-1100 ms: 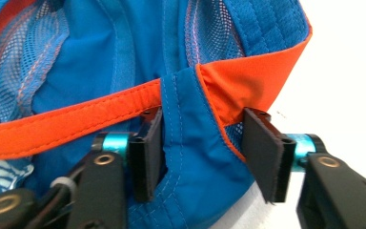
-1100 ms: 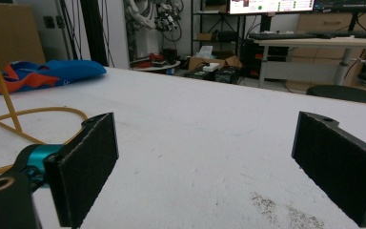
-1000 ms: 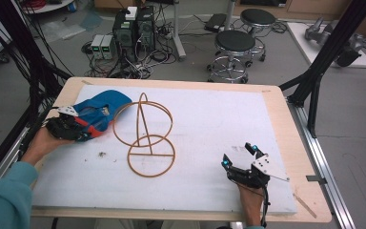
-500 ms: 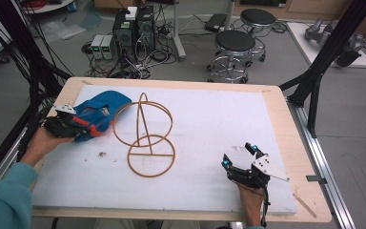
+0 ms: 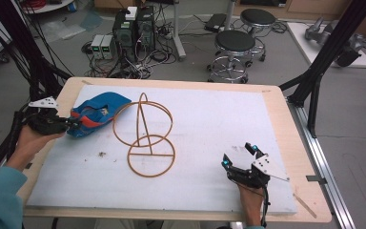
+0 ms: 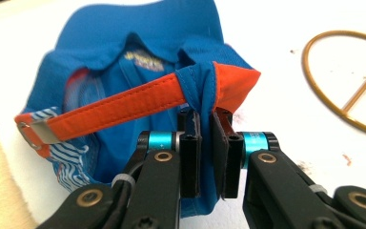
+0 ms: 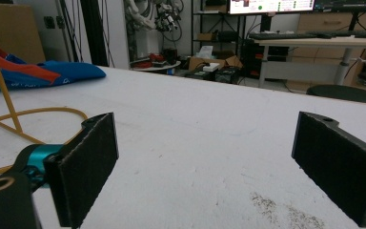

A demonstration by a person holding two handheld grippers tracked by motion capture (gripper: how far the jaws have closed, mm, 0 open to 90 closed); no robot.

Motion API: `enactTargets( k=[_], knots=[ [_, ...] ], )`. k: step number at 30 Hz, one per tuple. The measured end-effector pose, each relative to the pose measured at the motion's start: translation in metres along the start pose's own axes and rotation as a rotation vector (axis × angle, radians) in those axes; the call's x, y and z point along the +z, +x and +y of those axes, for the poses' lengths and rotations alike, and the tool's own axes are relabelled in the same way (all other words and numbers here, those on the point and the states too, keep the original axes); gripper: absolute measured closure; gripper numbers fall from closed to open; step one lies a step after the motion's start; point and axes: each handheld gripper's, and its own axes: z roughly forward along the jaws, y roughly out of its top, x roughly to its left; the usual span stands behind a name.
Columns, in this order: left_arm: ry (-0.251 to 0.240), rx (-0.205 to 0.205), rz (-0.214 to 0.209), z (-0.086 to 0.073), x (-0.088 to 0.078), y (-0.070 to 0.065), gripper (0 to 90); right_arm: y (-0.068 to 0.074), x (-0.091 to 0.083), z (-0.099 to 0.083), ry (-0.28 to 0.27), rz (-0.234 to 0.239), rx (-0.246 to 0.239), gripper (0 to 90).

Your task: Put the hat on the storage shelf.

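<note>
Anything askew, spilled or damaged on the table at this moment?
Nothing looks damaged. The blue cap lies crumpled and upside down, its rear edge pinched in the left gripper. A few dark crumbs dot the white mat near the wire stand. The right gripper is open.

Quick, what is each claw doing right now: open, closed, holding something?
Left claw: closed on the back edge of the blue cap.
Right claw: open, holding nothing, above the white mat.

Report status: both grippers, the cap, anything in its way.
Left gripper shut on the blue cap's back edge. Right gripper open, empty, low over the table. Wire stand right beside the cap.
</note>
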Motion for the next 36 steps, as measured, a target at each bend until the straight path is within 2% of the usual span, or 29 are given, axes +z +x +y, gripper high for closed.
enactTargets(
  k=[7, 13, 18, 28, 36],
  knots=[
    [-0.070, -0.005, 0.010, 0.000, -0.021, -0.001, 82.5, 0.000, 0.000, 0.000, -0.001, -0.003, -0.004, 7.4],
    [-0.116, -0.012, -0.001, 0.001, -0.036, -0.004, 82.7, 0.000, 0.000, 0.000, -0.001, -0.004, -0.004, 7.4],
    [-0.126, 0.008, -0.001, 0.009, -0.049, -0.011, 82.8, 0.000, 0.000, 0.000, 0.001, -0.005, -0.004, 7.4],
    [-0.160, 0.071, 0.007, 0.037, -0.082, -0.028, 82.9, 0.000, 0.000, 0.000, 0.002, -0.007, -0.008, 7.4],
    [-0.166, 0.108, 0.015, 0.049, -0.092, -0.036, 83.0, 0.000, 0.000, 0.000, 0.001, -0.006, -0.007, 7.4]
  ],
)
